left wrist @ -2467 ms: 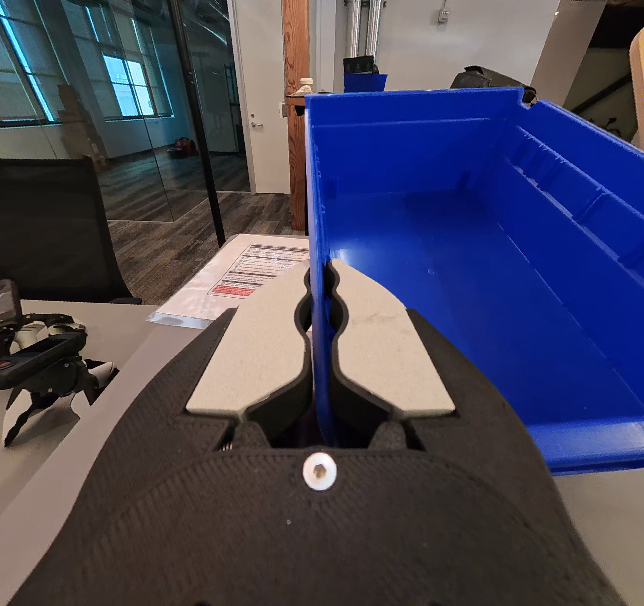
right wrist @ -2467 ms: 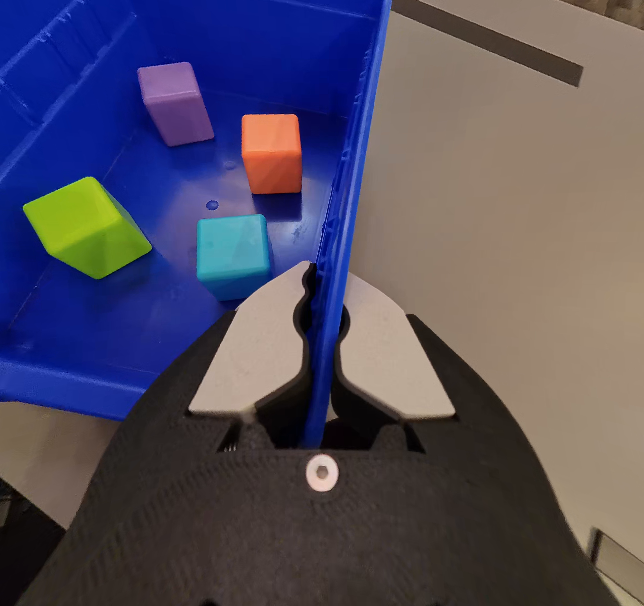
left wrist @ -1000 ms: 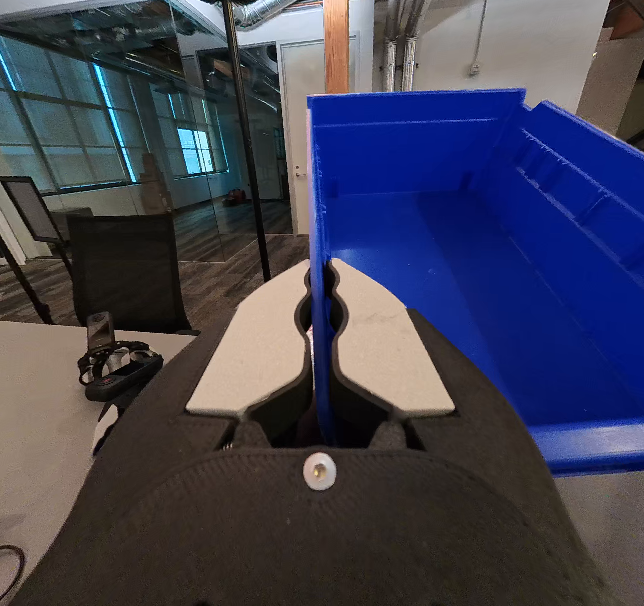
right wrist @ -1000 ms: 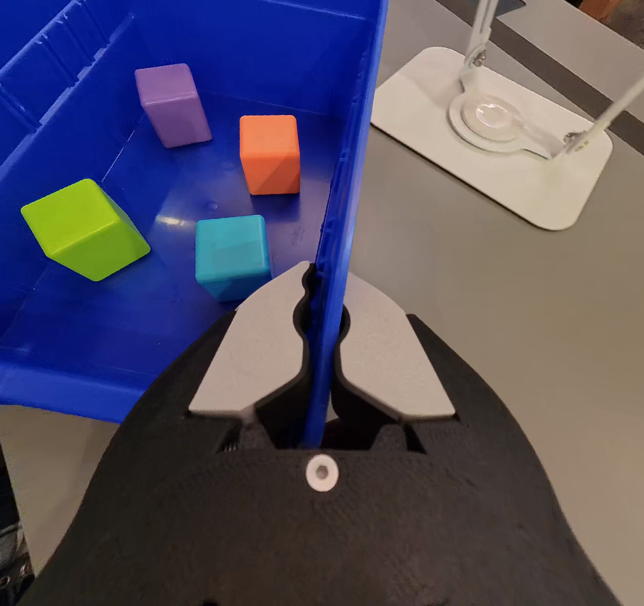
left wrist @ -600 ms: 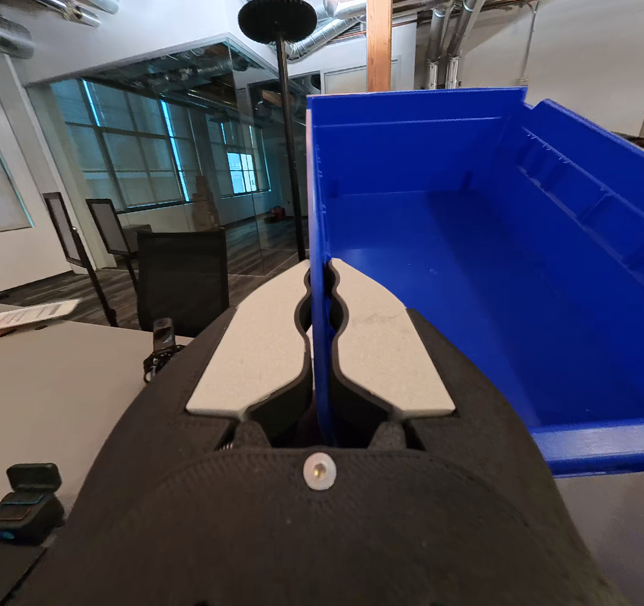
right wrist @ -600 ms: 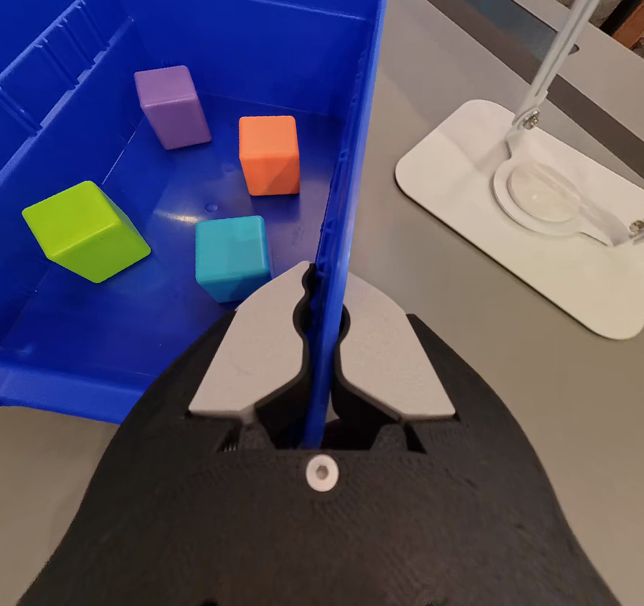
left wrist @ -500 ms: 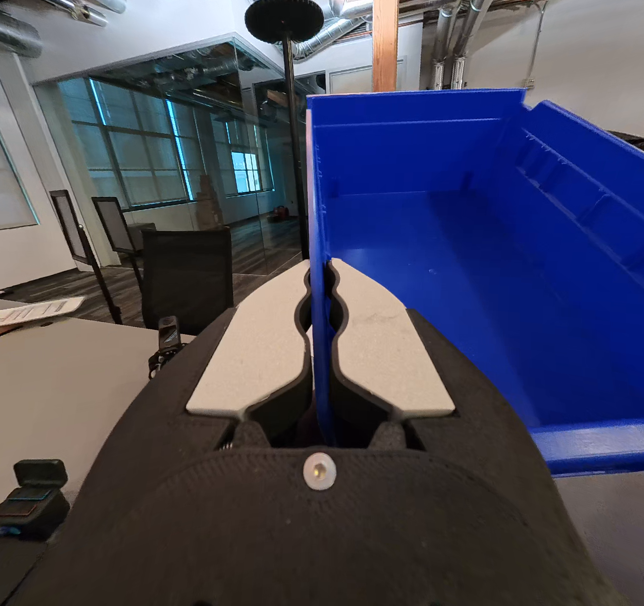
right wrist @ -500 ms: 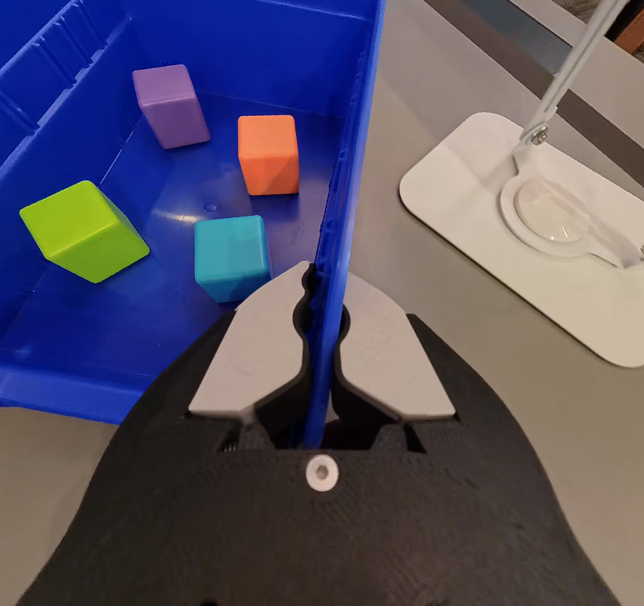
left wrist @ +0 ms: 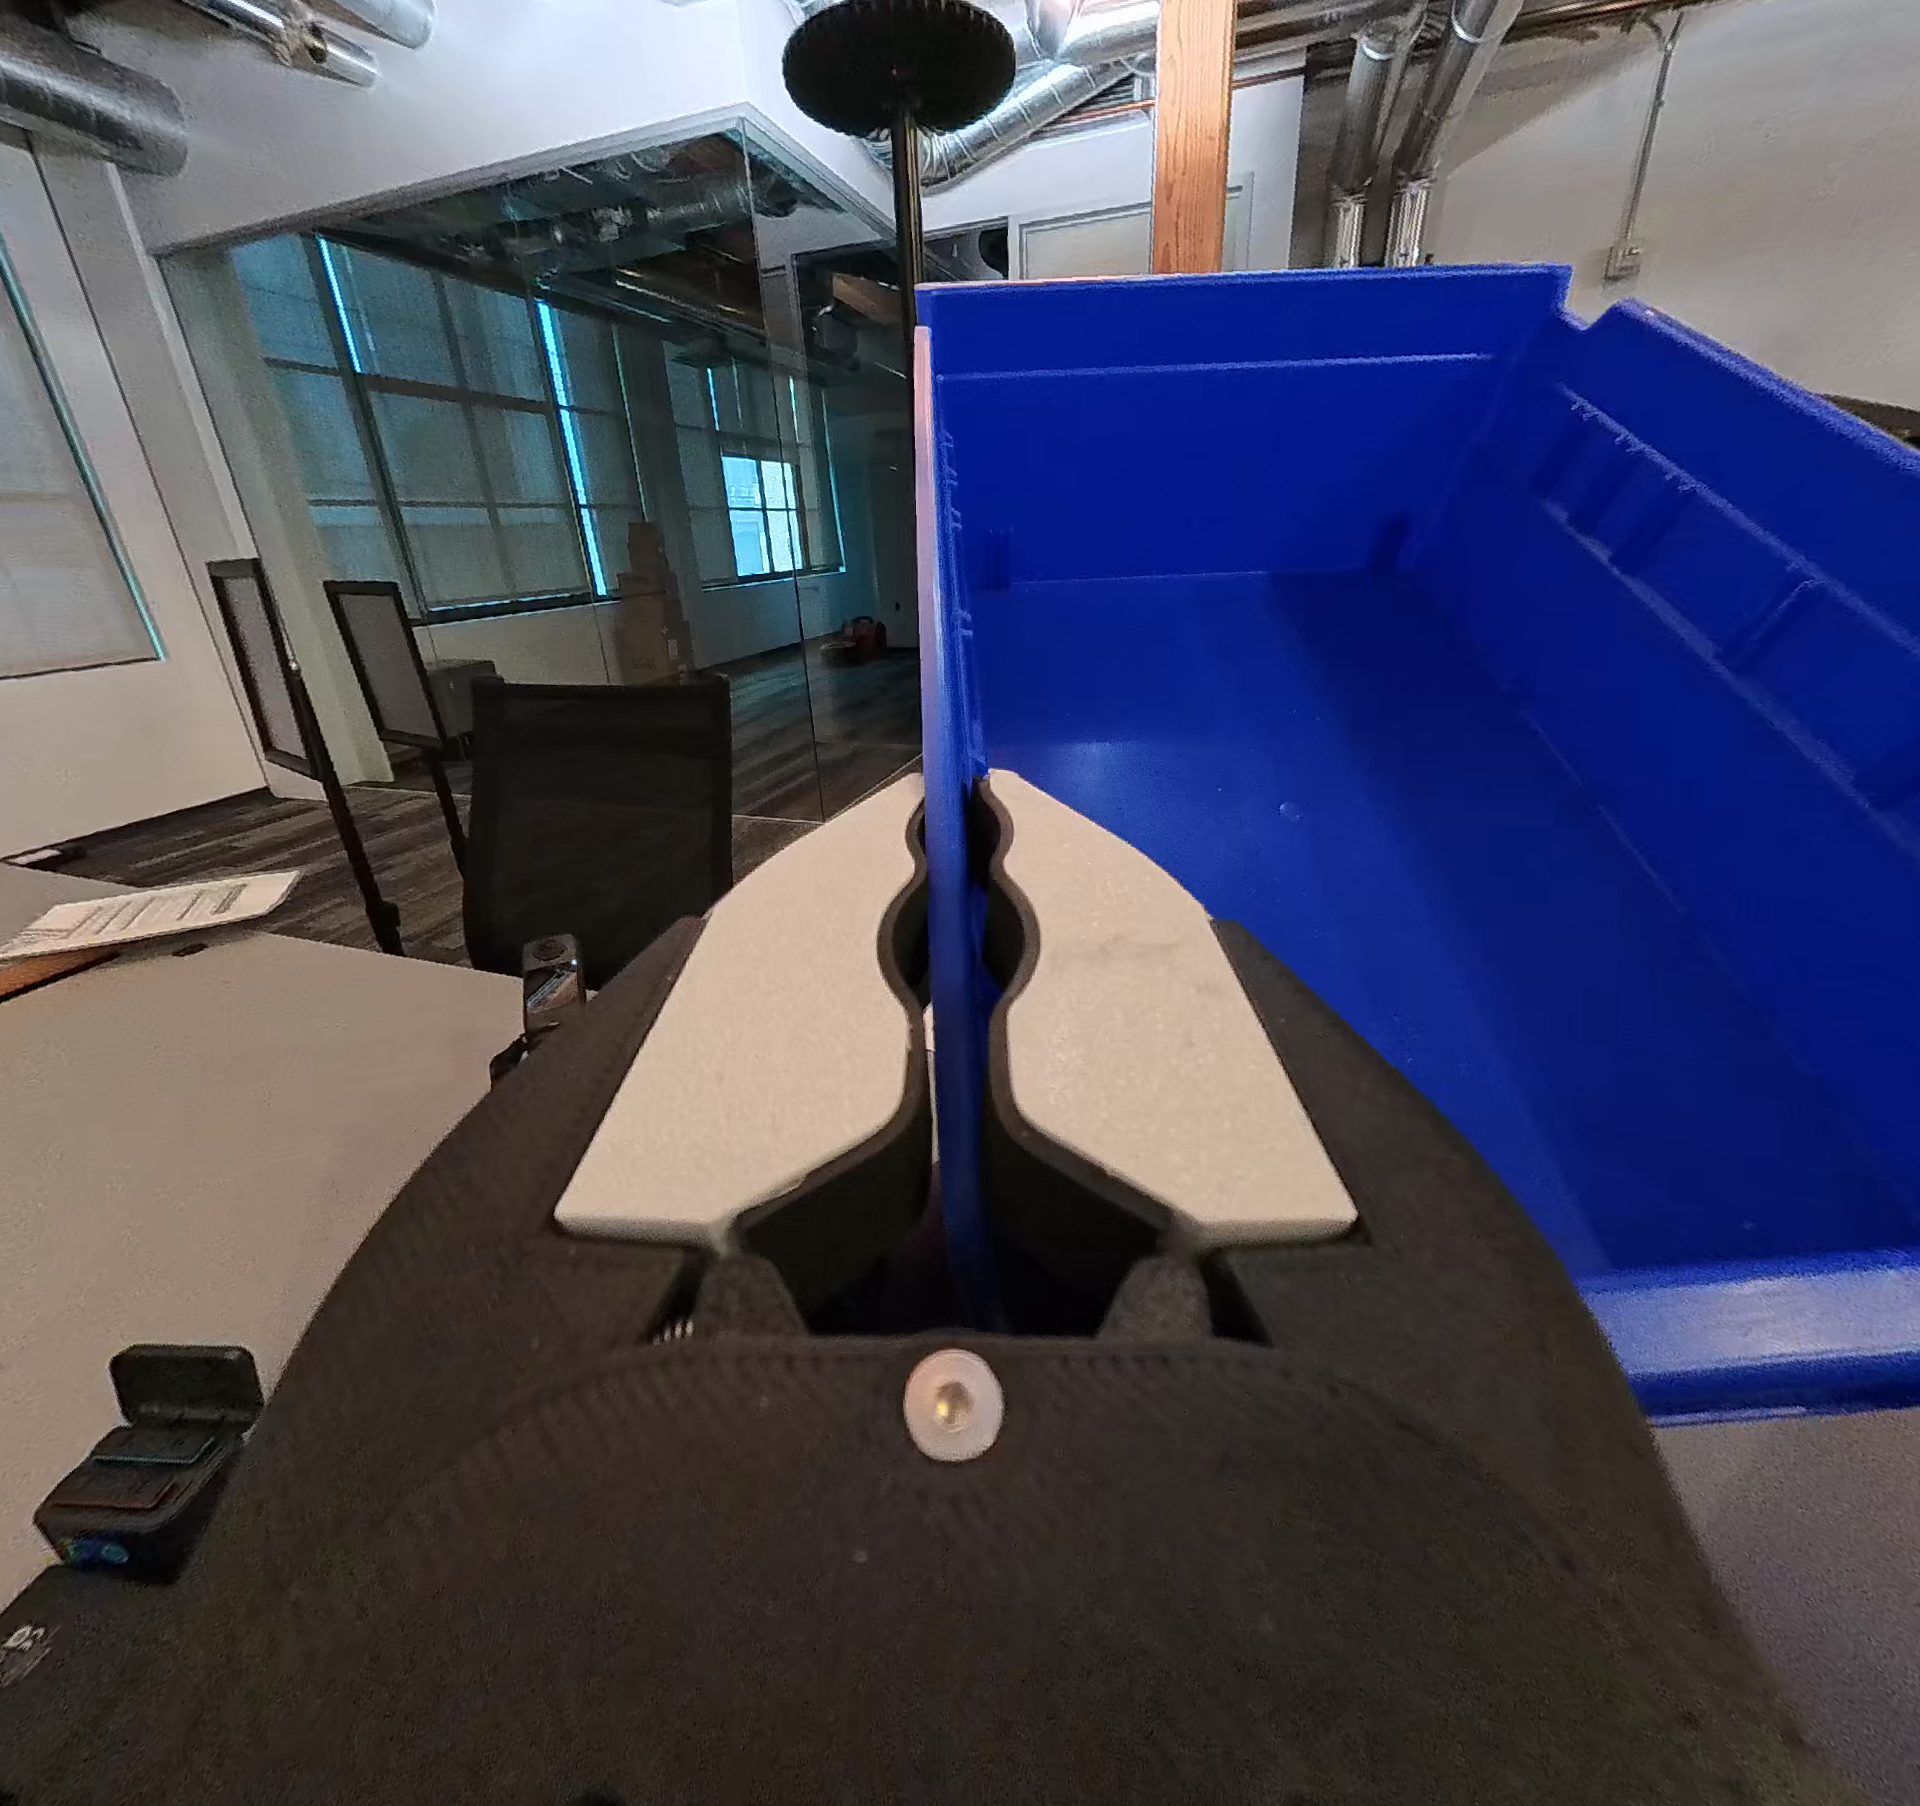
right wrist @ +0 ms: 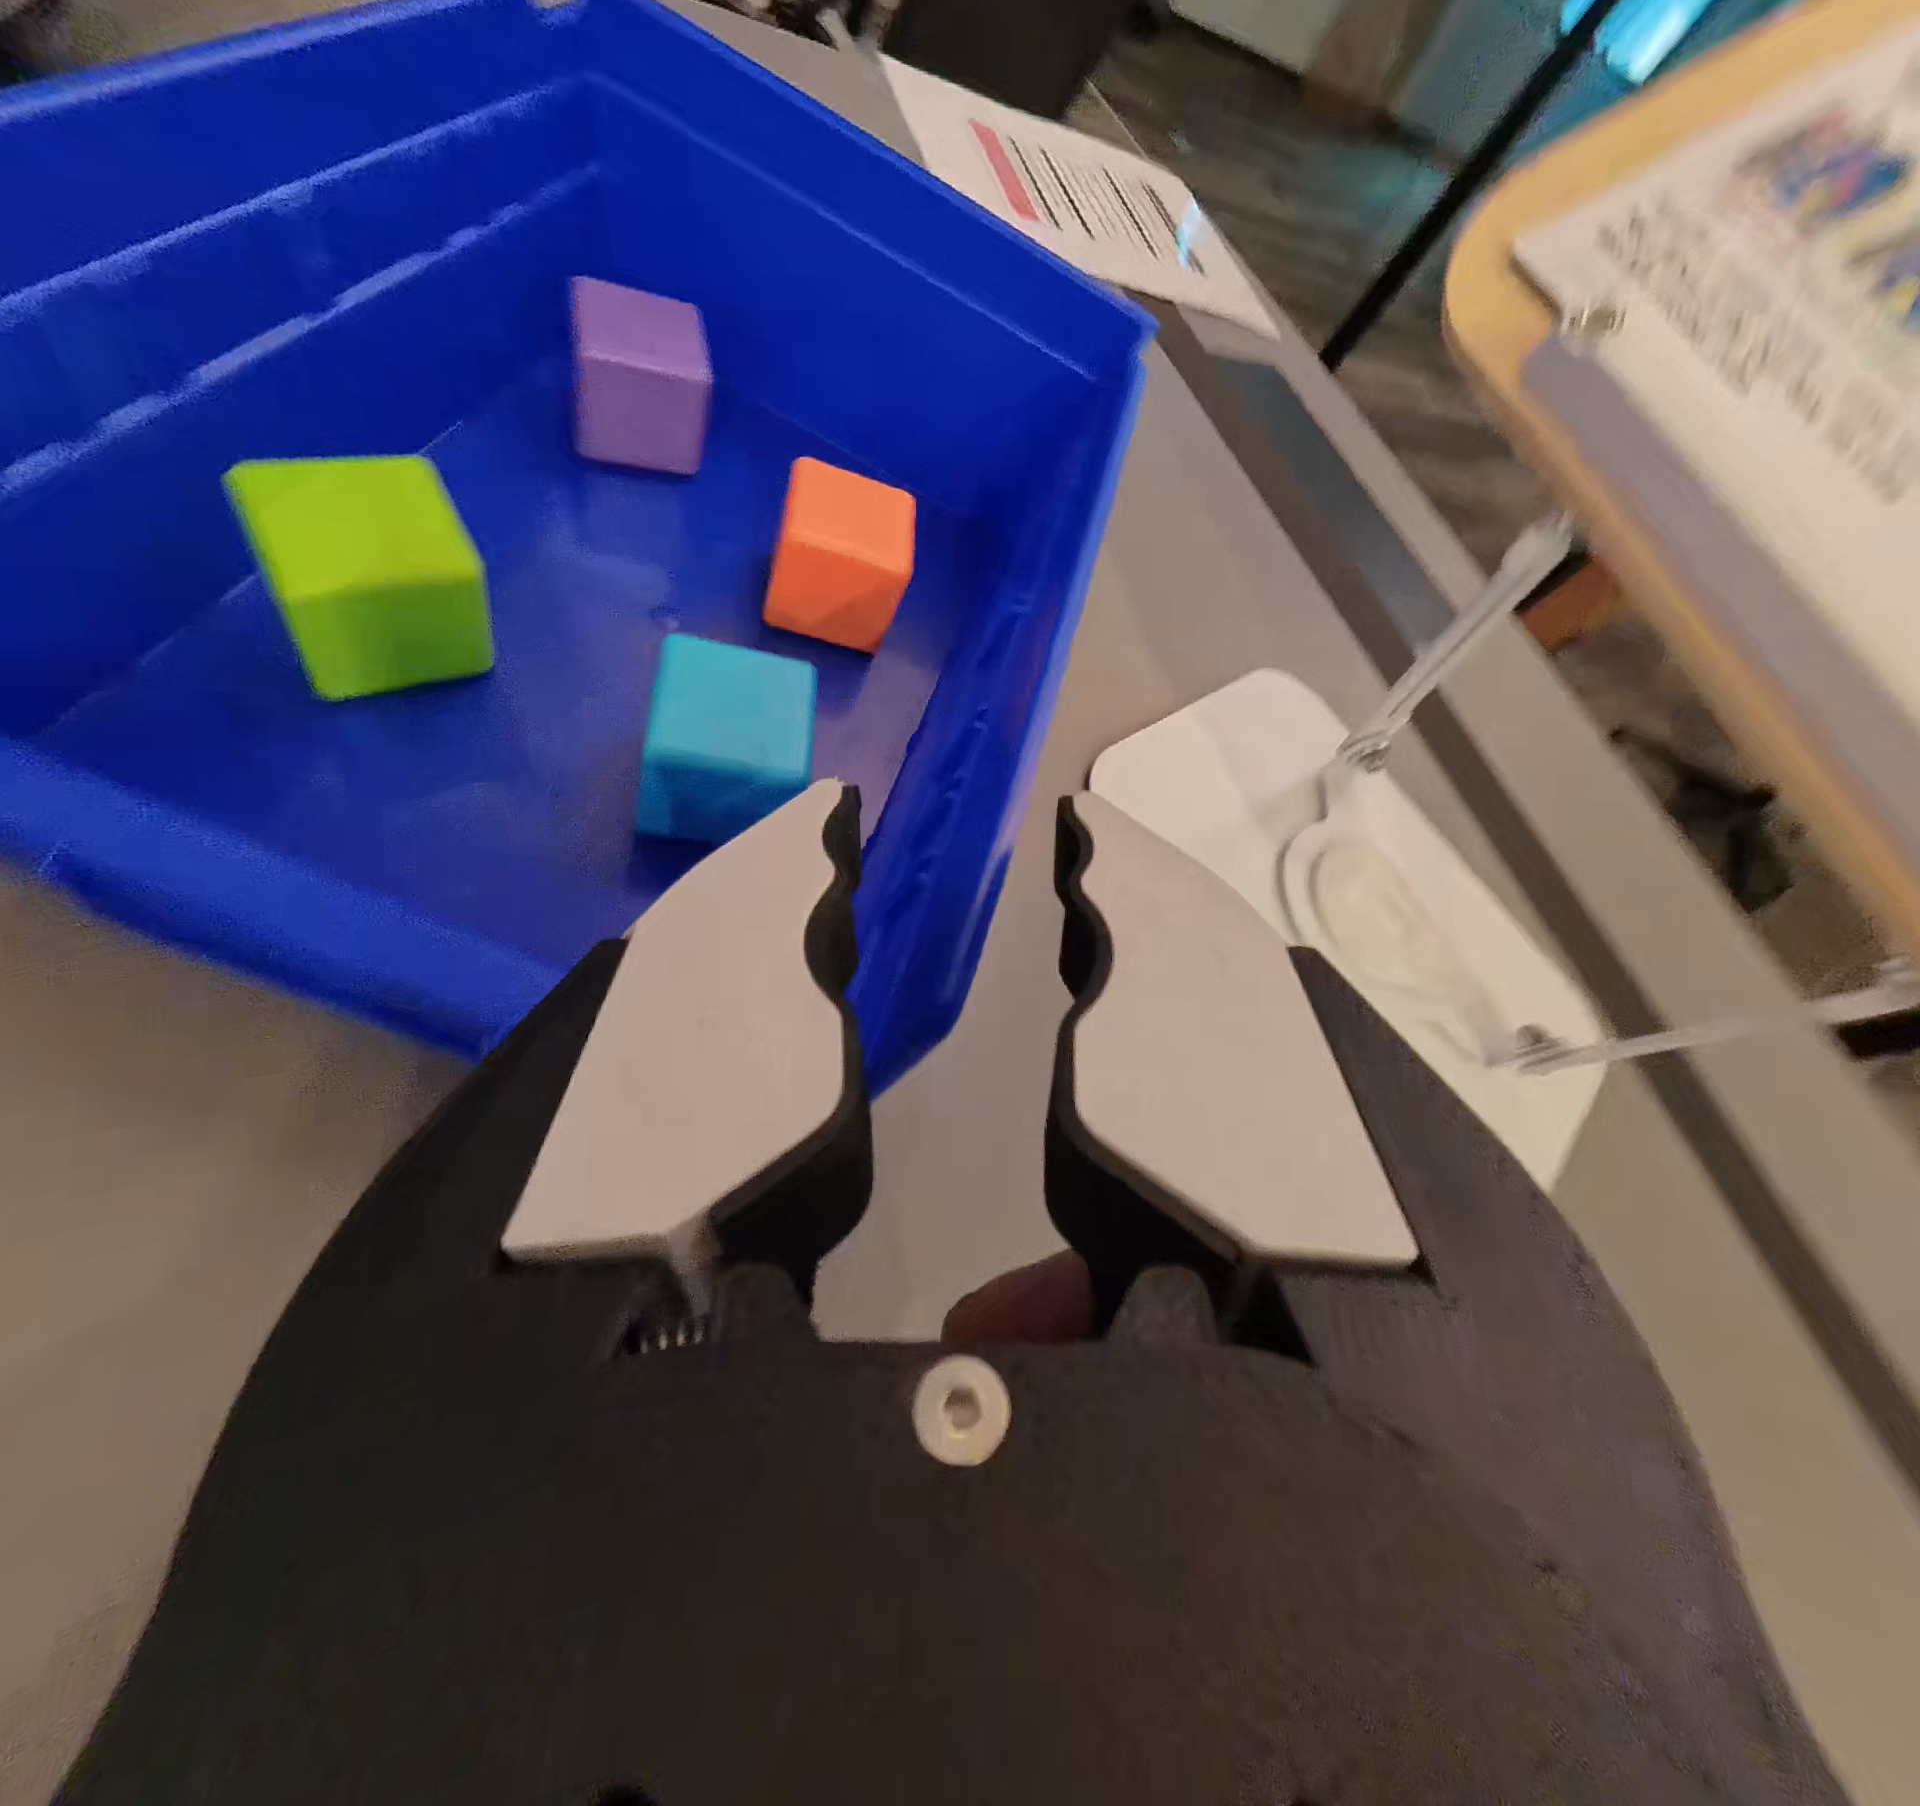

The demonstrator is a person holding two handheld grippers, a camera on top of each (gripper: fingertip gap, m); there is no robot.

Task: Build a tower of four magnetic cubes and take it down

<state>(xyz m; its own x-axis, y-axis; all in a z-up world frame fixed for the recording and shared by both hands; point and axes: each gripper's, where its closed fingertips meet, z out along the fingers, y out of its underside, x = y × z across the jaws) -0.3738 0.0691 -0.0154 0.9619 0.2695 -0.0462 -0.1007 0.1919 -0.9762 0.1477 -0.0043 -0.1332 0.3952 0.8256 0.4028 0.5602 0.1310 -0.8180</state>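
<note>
Right wrist view: parted right tongs (right wrist: 956,811) beside bin (right wrist: 1039,613) wall

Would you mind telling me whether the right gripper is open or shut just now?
Open: the right gripper shows a clear gap between its jaws, beside the blue bin wall, gripping nothing.

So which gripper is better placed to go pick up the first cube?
Probably the right gripper. It is open and free, poised just outside the blue bin's wall with the teal cube just ahead. The left gripper is shut on the bin's wall, and no cubes show in its view.
</note>
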